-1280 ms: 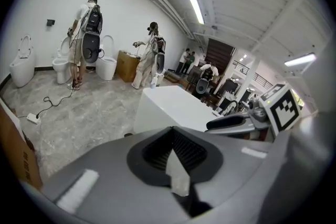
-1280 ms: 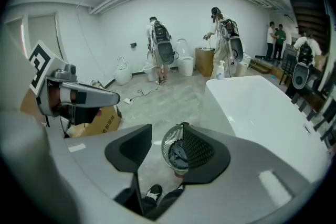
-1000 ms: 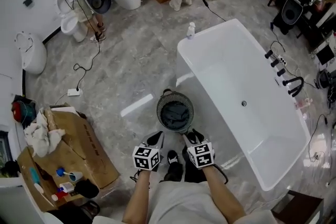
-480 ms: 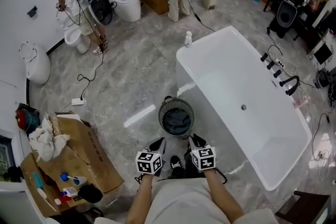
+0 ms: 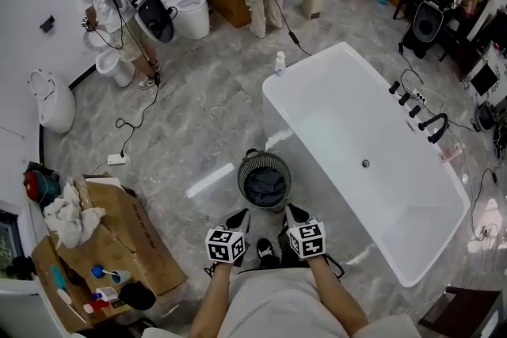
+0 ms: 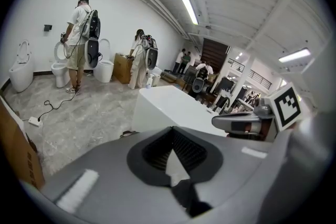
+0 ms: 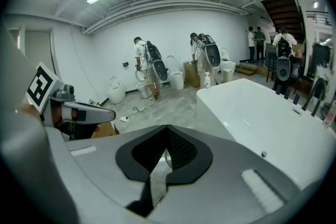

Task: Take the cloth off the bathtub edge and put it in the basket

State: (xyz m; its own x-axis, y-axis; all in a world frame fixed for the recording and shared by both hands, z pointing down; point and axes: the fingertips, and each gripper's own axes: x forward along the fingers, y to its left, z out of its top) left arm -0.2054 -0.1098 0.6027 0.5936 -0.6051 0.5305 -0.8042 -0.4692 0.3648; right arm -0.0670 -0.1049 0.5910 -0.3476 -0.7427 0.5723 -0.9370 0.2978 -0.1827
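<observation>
The round mesh basket (image 5: 264, 180) stands on the floor against the bathtub's near side, and a dark cloth (image 5: 266, 186) lies inside it. The white bathtub (image 5: 313, 64) has nothing on its edge. My left gripper (image 5: 236, 218) and right gripper (image 5: 293, 213) hover side by side just short of the basket, both pointing at it. In the left gripper view the left gripper (image 6: 171, 129) has its jaws together and nothing between them. In the right gripper view the right gripper (image 7: 167, 127) is likewise shut and empty.
A cardboard box (image 5: 119, 237) with rags and bottles sits at the left. A bottle (image 5: 280, 63) stands at the tub's far corner, black taps (image 5: 420, 119) on its right rim. Toilets and people wearing backpack rigs (image 5: 119, 4) are at the back. A power strip (image 5: 117, 159) lies on the floor.
The head view has drifted slightly, so the basket sits a little lower in frame. Both grippers stay close to the basket. The people at the back have shifted.
</observation>
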